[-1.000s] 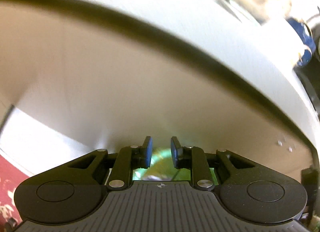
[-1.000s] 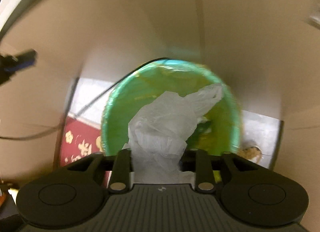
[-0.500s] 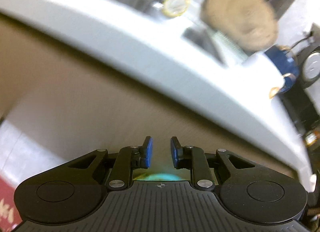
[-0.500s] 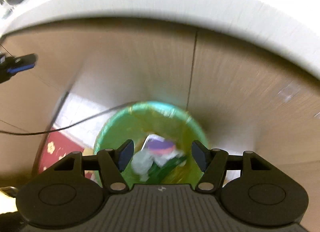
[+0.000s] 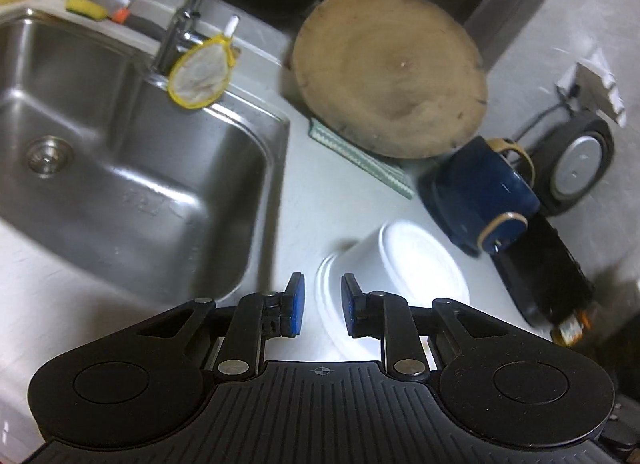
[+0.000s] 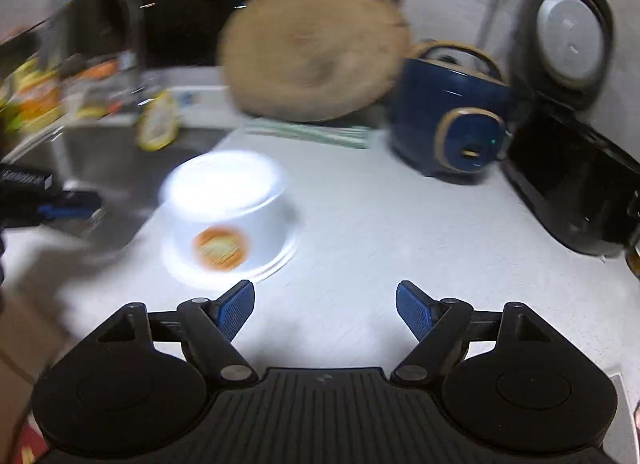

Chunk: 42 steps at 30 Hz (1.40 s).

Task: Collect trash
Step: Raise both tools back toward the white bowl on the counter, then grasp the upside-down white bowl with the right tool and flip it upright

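Countertop (image 6: 360,224) — sink (image 5: 120,168) alongside

You have a pale grey countertop (image 5: 312,200) under both cameras, with a stainless sink (image 5: 120,168) set into its left part. An upside-down white disposable bowl (image 5: 396,264) with an orange label sits on the counter just right of the sink. Behind it a green-and-white striped cloth (image 5: 360,156) lies flat under the edge of a tilted round wooden board (image 5: 392,76). To the right stand a dark blue appliance (image 6: 448,120) and, beside it, a black appliance (image 6: 568,200).
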Motion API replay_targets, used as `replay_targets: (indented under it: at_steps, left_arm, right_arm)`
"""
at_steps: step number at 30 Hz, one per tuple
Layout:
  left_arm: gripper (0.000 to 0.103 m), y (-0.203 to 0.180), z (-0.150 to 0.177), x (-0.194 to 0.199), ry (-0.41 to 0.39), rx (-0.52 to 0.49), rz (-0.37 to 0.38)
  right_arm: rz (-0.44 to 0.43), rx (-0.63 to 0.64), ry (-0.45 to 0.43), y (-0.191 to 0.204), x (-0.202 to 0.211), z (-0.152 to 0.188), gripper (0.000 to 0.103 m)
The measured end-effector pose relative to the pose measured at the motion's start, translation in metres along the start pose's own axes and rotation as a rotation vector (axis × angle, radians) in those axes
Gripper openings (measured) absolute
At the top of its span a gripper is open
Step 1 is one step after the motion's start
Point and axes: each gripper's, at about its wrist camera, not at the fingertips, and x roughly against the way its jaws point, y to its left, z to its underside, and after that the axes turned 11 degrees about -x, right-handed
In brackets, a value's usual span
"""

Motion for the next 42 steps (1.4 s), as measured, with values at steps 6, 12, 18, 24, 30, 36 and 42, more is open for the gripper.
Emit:
replay_targets:
  at_steps: [6, 12, 18, 24, 30, 36, 42]
  left_arm:
    - [0.023, -0.024, -0.023, -0.045, 0.038, -0.007, 0.021]
    - [0.023, -0.031, -0.032, -0.083, 0.056, 0.033, -0.065]
    - [0.022, -0.028, -0.021, -0.09, 0.087, 0.081, -0.147]
    - [0.015, -0.024, -0.02, -0.093, 0.053, 0.18, -0.206]
    - [0.011, -0.033, -0.04, -0.097, -0.035, 0.208, -0.234]
    - [0.013, -0.05, -0.059, -0.113, 0.005, 0.176, -0.09]
    - [0.015, -0.051, -0.069, -0.076, -0.019, -0.009, -0.325]
  right_arm:
    - [-0.072, -0.058, 0.014, -0.029, -0.055, -0.039, 0.078]
    - [-0.068, -0.082, 0.086, -0.041, -0.127, -0.058, 0.063]
    - [-0.163, -0.034, 0.19, -0.024, -0.158, -0.048, 0.062]
    - [-0.211, -0.035, 0.223, -0.021, -0.171, -0.047, 0.062]
    - [-0.252, -0.016, 0.22, -0.01, -0.181, -0.064, 0.051]
    - [-0.481, -0.021, 0.261, -0.005, -0.193, -0.098, 0.052]
    - [-0.577, 0.053, 0.23, -0.026, -0.176, -0.11, 0.08]
